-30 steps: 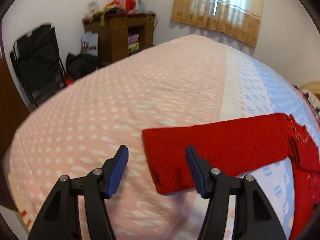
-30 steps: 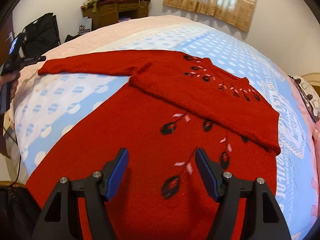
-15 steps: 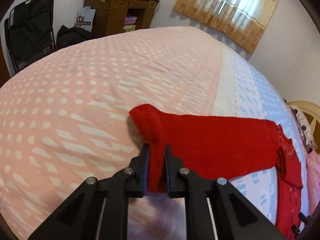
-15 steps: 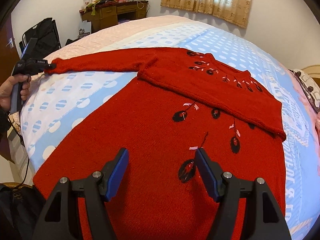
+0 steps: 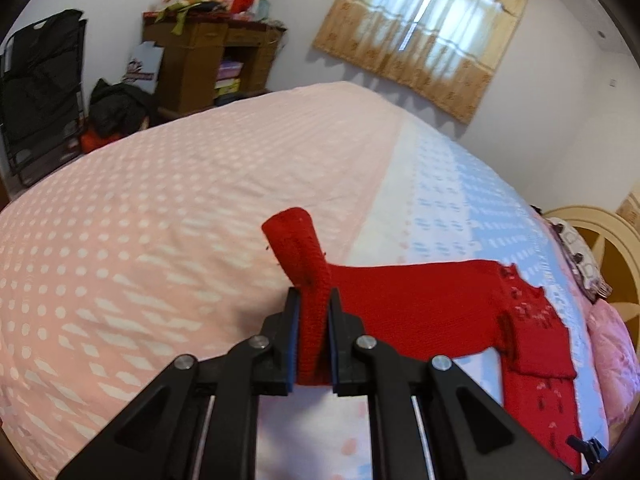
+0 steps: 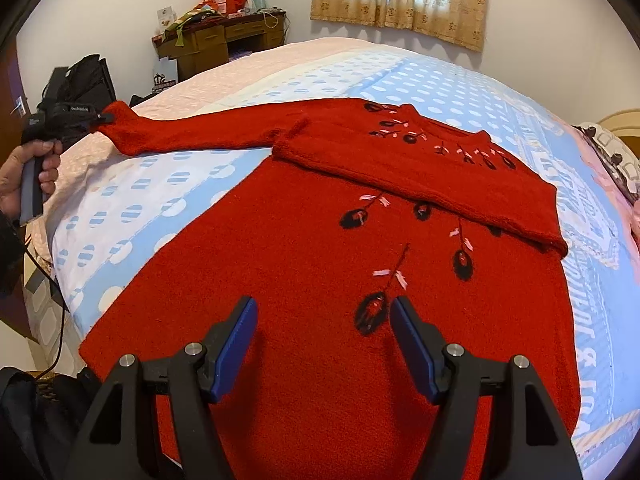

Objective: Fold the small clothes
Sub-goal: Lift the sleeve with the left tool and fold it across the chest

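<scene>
Cuff (image 5: 294,236) of red sweater (image 6: 328,280): now pinched between the fingers of the left gripper (image 5: 313,334) and lifted off the bedspread (image 5: 160,216), where half a second ago it was clamped but still lying flat. Sleeve trails rightward from that gripper, ready to fold across the body. Right gripper (image 6: 322,344): wide apart, empty, hovering over the hem directly ahead.

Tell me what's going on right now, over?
Left tongs shut on sleeve cuff, lifted off bed. Right tongs open above sweater. Nothing blocking.
</scene>
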Tool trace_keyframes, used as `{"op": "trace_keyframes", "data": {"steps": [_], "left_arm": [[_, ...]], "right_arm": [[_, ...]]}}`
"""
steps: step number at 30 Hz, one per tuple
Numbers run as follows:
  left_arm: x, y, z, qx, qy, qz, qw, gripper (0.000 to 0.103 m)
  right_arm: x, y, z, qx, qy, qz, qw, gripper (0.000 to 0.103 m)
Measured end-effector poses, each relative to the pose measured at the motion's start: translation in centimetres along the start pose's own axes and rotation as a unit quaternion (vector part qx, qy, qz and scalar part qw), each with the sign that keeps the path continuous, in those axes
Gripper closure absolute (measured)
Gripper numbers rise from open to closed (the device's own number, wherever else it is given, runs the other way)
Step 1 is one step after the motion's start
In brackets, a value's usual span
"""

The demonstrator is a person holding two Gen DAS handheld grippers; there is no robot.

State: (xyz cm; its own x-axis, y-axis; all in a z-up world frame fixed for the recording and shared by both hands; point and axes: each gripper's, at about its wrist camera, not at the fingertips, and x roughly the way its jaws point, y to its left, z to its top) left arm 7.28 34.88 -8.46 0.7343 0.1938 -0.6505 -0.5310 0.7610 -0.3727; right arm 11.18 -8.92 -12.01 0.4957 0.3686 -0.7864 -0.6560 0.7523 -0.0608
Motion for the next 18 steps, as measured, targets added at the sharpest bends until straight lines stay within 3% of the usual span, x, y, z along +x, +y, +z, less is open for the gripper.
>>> {"op": "trace_keyframes", "data": {"steps": [18], "left_arm": [[-3.3,-13.2,3.3,0.104,-0.028,-0.085,0.9905,0.091]], "right_arm": [[-1.3,-1.7,-1.0,0.037,-0.018,0.001,0.999,0.034]]}}
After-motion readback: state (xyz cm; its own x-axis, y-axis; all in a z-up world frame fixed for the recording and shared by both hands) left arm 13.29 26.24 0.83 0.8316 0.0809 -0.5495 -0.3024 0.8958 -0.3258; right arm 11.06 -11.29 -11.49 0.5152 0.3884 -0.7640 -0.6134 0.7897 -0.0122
